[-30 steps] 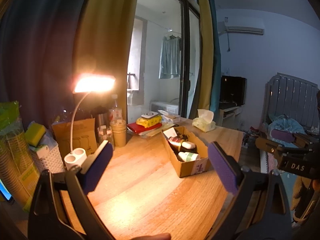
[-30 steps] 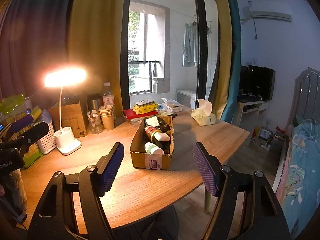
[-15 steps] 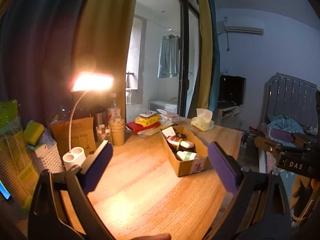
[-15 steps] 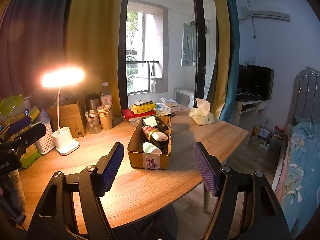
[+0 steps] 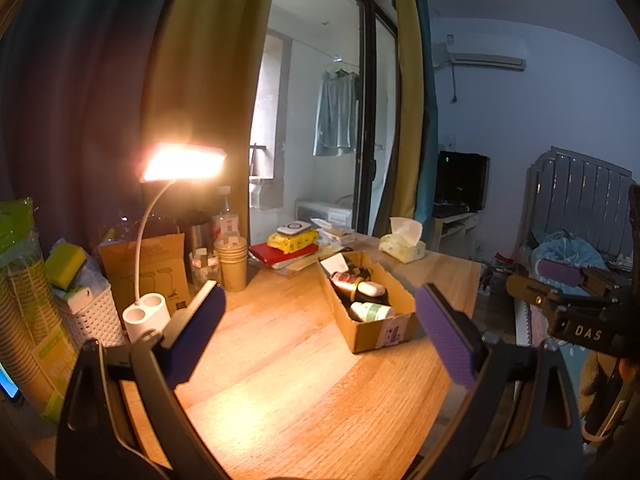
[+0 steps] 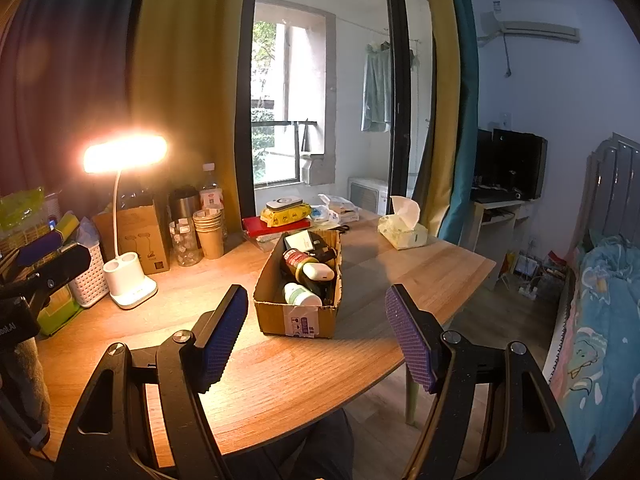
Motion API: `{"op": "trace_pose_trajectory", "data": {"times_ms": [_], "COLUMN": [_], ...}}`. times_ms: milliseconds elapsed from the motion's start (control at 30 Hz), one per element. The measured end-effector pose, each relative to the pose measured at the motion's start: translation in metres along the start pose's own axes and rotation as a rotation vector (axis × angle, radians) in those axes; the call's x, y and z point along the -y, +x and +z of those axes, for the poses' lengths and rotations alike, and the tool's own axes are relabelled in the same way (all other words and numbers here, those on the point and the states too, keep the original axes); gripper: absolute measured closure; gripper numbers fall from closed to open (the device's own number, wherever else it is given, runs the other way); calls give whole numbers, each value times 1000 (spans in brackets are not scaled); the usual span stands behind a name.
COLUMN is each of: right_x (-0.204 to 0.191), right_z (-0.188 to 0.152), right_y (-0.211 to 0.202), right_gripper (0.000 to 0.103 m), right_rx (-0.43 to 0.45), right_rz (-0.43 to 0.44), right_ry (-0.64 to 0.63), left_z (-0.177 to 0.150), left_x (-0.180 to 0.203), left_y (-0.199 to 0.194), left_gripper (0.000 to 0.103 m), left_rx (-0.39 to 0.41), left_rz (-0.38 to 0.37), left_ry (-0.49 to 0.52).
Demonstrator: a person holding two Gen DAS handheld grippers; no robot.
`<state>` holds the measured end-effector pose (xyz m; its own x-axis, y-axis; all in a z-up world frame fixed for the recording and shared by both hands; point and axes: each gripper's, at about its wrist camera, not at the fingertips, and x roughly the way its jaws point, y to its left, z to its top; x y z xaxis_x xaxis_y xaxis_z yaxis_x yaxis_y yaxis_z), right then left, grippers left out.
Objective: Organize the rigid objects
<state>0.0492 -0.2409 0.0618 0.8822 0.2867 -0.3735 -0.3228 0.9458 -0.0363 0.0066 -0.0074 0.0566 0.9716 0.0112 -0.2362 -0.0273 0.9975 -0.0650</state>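
With both the left gripper (image 5: pixel 320 332) and the right gripper (image 6: pixel 316 332) released and empty, the cardboard box (image 6: pixel 298 294) of bottles, perhaps toiletries, stands ahead of the right jaws, so reach forward slowly and centre one bottle between them.

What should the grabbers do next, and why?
Probably move the right gripper forward and down toward the cardboard box, aiming at the white bottle nearest it. Both grippers are open and empty, the left gripper too, and both hang short of the box, so nothing can be sorted until one reaches in.
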Motion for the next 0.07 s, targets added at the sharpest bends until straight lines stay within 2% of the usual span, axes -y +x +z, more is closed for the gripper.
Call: {"op": "trace_pose_trajectory", "data": {"times_ms": [67], "right_x": [0], "right_z": [-1], "right_y": [0], "right_gripper": [28], "right_rx": [-1], "right_rz": [3], "right_ry": [-3], "left_z": [0], "left_x": [-1], "left_y": [1], "left_gripper": [6], "left_rx": [0], "left_rz": [-1], "left_ry": [1]}}
